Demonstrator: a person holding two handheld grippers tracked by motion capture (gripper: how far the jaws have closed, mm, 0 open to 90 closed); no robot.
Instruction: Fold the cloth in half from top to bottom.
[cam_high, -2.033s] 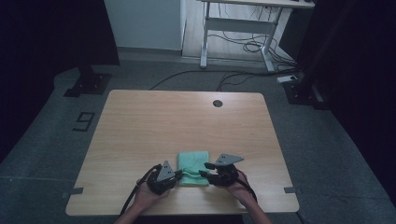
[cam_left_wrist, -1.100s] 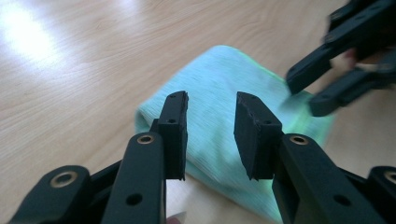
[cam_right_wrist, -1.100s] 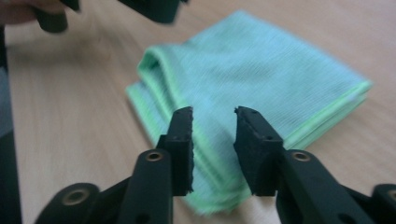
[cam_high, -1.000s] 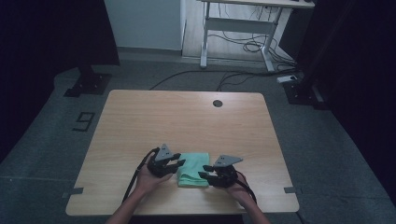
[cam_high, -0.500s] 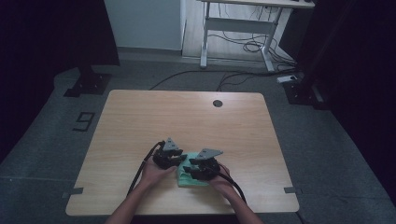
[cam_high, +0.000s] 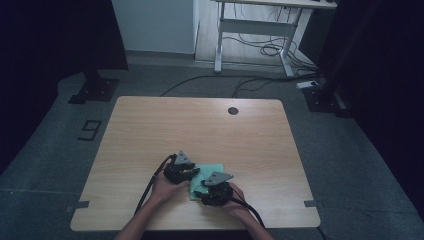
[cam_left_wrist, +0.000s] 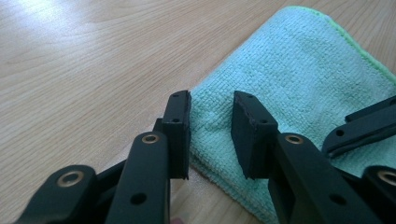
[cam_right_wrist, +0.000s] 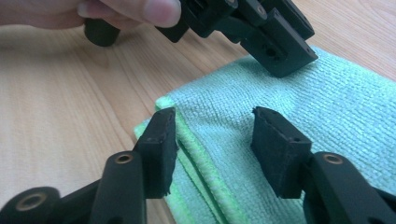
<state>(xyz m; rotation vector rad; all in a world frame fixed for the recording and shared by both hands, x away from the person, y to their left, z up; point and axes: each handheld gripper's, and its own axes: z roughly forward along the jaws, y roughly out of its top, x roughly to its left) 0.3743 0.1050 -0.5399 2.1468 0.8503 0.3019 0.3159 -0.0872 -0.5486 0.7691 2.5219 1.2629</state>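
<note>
Green folded cloth (cam_high: 207, 176) lies near the table's (cam_high: 150, 125) front edge, straddled by left gripper (cam_left_wrist: 211, 123) and right gripper (cam_right_wrist: 214, 142), both spread; only the top layer could be pinched, unfolding it.

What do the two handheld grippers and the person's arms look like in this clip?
Both the left gripper and the right gripper are black, each topped by a grey three-cornered plate. Each claw has two flat, square-ended black jaws with brass-coloured pivot rivets. A black cable trails from each toward the person. The forearms are bare; no sleeves visible.
</note>
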